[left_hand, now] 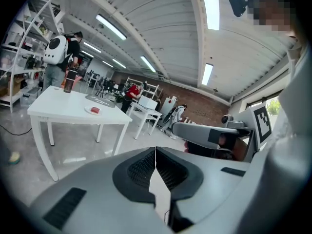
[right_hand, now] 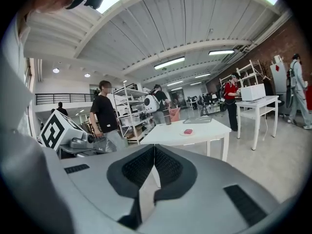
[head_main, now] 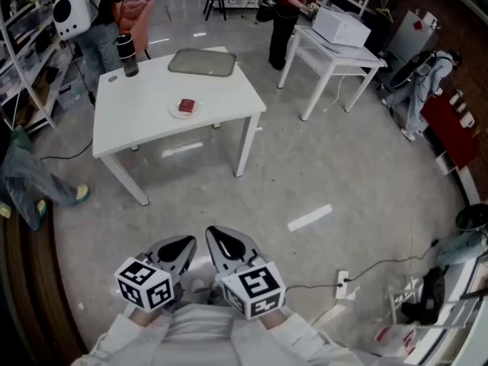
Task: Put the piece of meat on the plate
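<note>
Meat (head_main: 187, 106) sits on the plate (head_main: 174, 112) on the white worktop (head_main: 152, 132), far from the left claw (head_main: 186, 243) and right claw (head_main: 214, 234), both closed, empty; probably soft, light, slippery, best pinched across its sides

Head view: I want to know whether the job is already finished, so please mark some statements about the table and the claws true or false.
1. The piece of meat lies on the plate on the white table. True.
2. The left claw grips the meat. False: its jaws are together on nothing, far from the table.
3. A dark bottle stands near a table corner. True.
4. The plate sits inside the grey tray. False: it rests on the bare tabletop, apart from the tray.
5. The right claw is shut and empty. True.
</note>
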Available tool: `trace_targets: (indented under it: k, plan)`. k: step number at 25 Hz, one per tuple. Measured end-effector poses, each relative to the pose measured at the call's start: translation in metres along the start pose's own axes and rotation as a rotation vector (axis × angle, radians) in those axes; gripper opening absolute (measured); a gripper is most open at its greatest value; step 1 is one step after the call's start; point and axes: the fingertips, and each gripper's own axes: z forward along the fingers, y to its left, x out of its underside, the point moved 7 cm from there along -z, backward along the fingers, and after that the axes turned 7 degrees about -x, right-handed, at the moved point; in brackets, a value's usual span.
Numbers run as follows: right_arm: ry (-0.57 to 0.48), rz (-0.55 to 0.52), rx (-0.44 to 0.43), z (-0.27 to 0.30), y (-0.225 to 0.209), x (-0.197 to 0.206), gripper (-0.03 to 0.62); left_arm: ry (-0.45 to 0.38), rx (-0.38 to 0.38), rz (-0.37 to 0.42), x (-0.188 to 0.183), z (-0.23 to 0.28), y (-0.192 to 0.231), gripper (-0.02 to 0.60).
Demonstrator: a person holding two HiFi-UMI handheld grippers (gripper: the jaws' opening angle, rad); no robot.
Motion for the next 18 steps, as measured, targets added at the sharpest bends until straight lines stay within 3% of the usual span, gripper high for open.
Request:
trace_targets:
  k: [5,11,18]
  plan:
    - [-0.002,-0.015,0.022,-0.006,-0.018,-0.002,0.015,-0.026,-0.018,-0.021,-0.003,0.007,-0.005,0.012]
    - [0.013,-0.002,-0.025,-0.011,-0.025,0.003,0.015,-0.062,-0.069,-0.011,0.003,0.015,-0.011,0.012]
    - [0.043,0.018,-0.053,-0.003,-0.036,0.011,0.015,-0.059,-0.008,-0.077,0.006,0.035,-0.009,0.012]
